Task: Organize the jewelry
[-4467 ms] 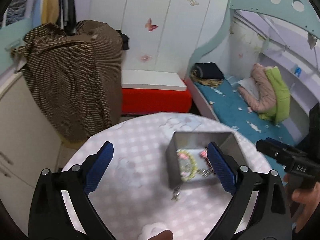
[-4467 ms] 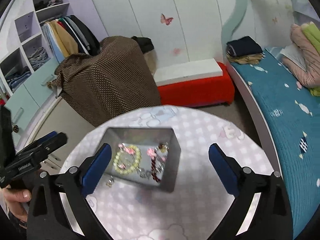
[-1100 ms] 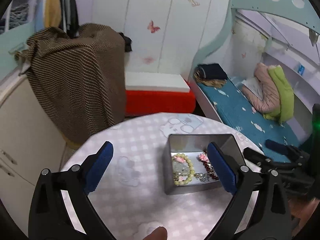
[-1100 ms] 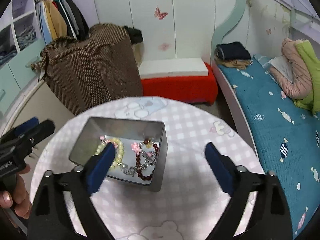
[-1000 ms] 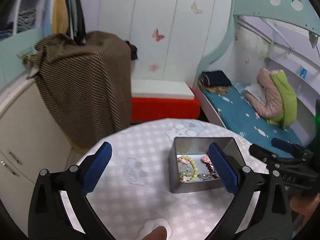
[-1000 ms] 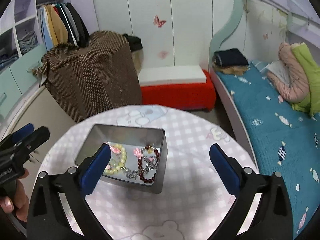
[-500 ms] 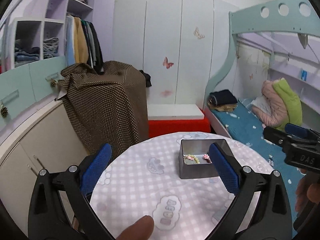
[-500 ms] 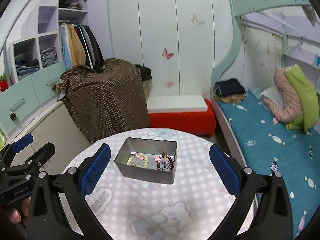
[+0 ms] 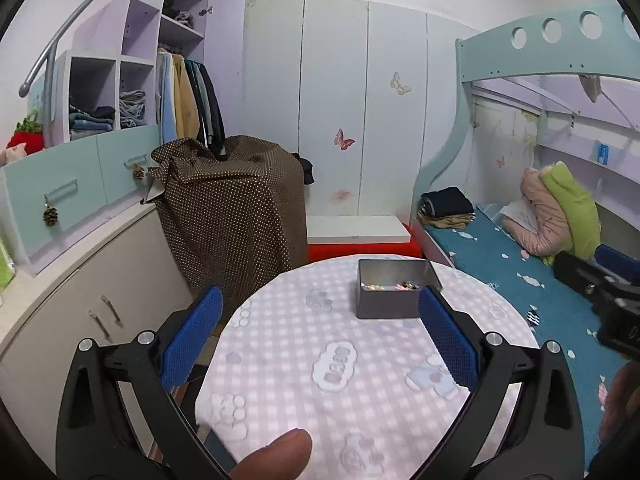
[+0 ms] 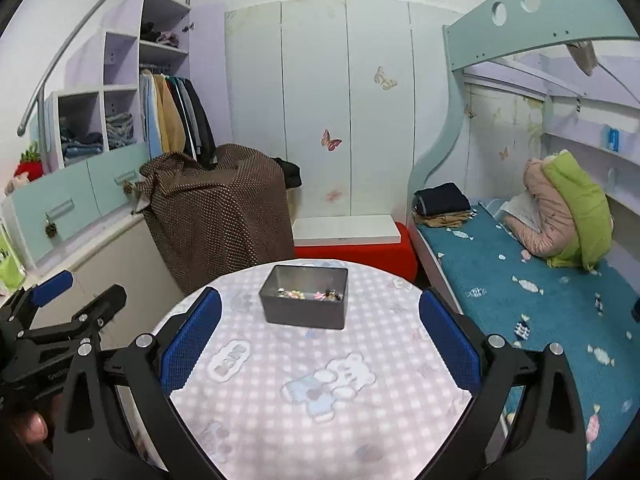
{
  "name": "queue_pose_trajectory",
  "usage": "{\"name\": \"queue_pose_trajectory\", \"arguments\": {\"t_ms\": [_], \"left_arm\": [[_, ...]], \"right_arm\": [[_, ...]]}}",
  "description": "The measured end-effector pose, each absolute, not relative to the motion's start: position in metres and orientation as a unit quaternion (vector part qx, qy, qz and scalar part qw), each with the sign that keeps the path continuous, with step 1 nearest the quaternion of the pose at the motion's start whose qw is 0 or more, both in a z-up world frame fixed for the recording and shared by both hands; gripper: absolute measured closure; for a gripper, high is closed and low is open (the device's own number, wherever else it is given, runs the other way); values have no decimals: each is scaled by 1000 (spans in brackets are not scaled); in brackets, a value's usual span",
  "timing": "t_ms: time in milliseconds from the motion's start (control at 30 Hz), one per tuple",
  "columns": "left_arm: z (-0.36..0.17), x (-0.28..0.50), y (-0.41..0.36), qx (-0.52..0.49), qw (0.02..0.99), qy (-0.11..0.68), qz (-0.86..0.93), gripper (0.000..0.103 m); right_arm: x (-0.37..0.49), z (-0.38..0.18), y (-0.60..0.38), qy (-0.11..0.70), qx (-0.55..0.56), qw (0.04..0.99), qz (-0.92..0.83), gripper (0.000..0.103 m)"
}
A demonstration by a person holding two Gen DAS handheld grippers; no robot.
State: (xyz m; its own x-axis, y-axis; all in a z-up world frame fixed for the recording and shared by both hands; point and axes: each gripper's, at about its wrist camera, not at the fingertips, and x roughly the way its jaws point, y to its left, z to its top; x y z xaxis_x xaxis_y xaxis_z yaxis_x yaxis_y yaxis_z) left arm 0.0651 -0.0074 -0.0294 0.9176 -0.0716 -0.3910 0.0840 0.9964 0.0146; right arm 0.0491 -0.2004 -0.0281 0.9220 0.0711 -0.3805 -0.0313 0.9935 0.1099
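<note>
A grey metal box (image 9: 397, 295) (image 10: 304, 302) stands on the far side of a round table (image 9: 340, 364) (image 10: 320, 380) with a pink checked cloth. Beaded bracelets and other jewelry (image 9: 390, 286) (image 10: 308, 294) lie inside it. My left gripper (image 9: 318, 338) is open, held well back from the box with nothing between its blue pads. My right gripper (image 10: 320, 338) is open too, equally far back and empty. Each gripper shows at the edge of the other's view: the right gripper (image 9: 600, 280) at the right, the left gripper (image 10: 60, 312) at the left.
A chair draped in brown dotted cloth (image 9: 232, 216) stands behind the table on the left, next to low cabinets (image 9: 80, 280). A red bench (image 10: 352, 252) sits at the wardrobe wall. A bunk bed with a teal cover (image 10: 540, 292) runs along the right.
Both grippers have pulled back and up from the box, which now looks small and far. The loose piece beside the box 4.5 s ago is no longer on the cloth.
</note>
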Motion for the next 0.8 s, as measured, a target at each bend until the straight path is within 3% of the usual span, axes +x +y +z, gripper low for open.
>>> {"name": "queue_pose_trajectory", "arguments": {"t_ms": [800], "left_arm": [[-5,3,7,21,989,150,-2,5]], "right_arm": [[11,-32,-164,169,18,985,27,8]]}}
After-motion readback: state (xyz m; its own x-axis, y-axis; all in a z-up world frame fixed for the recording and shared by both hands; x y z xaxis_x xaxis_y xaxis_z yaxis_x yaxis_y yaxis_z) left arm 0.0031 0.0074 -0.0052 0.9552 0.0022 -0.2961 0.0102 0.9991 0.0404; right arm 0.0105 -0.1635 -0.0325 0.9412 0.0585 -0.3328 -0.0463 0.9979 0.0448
